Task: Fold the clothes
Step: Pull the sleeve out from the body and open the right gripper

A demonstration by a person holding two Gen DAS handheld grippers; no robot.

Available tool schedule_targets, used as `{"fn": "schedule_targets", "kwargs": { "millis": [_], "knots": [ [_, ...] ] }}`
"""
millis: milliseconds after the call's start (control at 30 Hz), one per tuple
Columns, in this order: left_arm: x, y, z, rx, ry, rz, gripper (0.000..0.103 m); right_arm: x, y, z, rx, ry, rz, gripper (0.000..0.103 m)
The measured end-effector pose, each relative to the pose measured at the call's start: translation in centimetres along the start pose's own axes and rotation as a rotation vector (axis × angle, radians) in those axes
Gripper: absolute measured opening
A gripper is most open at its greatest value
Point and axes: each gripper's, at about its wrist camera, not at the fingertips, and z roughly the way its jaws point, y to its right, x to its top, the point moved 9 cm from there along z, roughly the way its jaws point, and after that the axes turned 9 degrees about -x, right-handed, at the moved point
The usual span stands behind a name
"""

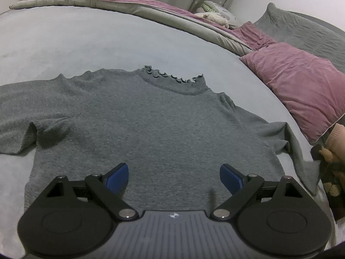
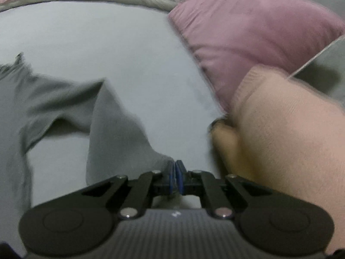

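Grey top [image 1: 151, 129] spread flat on the bed [image 1: 86, 43].
Its frilled collar points toward the pillows [image 1: 301, 86], 1 sleeve lifted. The left gripper [image 1: 174, 178] hovers over the hem, jaws wide apart; the right gripper [image 2: 176, 172] is clamped on the sleeve [image 2: 120, 133] end.

Dim, flat indoor light; fisheye-bent edges, right wrist view smeared by motion blur.

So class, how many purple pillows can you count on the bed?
2: a large purple pillow right of the sweater, and a smaller one behind it near the duvet. More may be hidden.
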Motion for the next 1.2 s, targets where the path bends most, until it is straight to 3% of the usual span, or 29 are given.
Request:
{"fn": "schedule_targets", "kwargs": {
  "millis": [133, 367, 600, 833, 933, 967, 1067, 1200],
  "knots": [
    [0.1, -0.1, 0.2, 0.003, -0.001, -0.006, 0.092, 2.5, 1.1, -0.3, -0.114, 0.046, -0.084, 0.005],
    [0.1, -0.3, 0.3, 0.007, -0.004, -0.002, 0.092, 8.3, 3.1, 1.1, -0.252, 0.111, -0.095, 0.005],
    [0.1, -0.3, 0.4, 0.005, -0.007, 0.005, 0.092, 11.5, 2.4, 6.3, -0.397, 0.071, -0.214, 0.005],
    [-0.1, -0.2, 0.6, 0.010, -0.014, 0.031, 0.092, 12.1, 0.5, 10.7, -0.367, 0.004, -0.191, 0.006],
    [-0.2, 0.0, 0.7, 0.011, -0.016, 0.044, 0.092, 12.0, -0.4, 11.7, -0.377, -0.007, -0.218, 0.016],
    [-0.1, 0.0, 0.7, 0.012, -0.015, 0.042, 0.092, 12.0, -0.5, 11.6, -0.373, -0.003, -0.217, 0.024],
    [0.0, 0.1, 0.7, 0.007, -0.006, 0.040, 0.092, 12.0, -0.6, 11.4, -0.358, 0.007, -0.208, 0.027],
    [0.4, 1.2, 0.6, -0.041, 0.020, 0.058, 0.091, 11.4, -0.1, 10.4, -0.229, -0.002, -0.080, 0.027]
  ]
}}
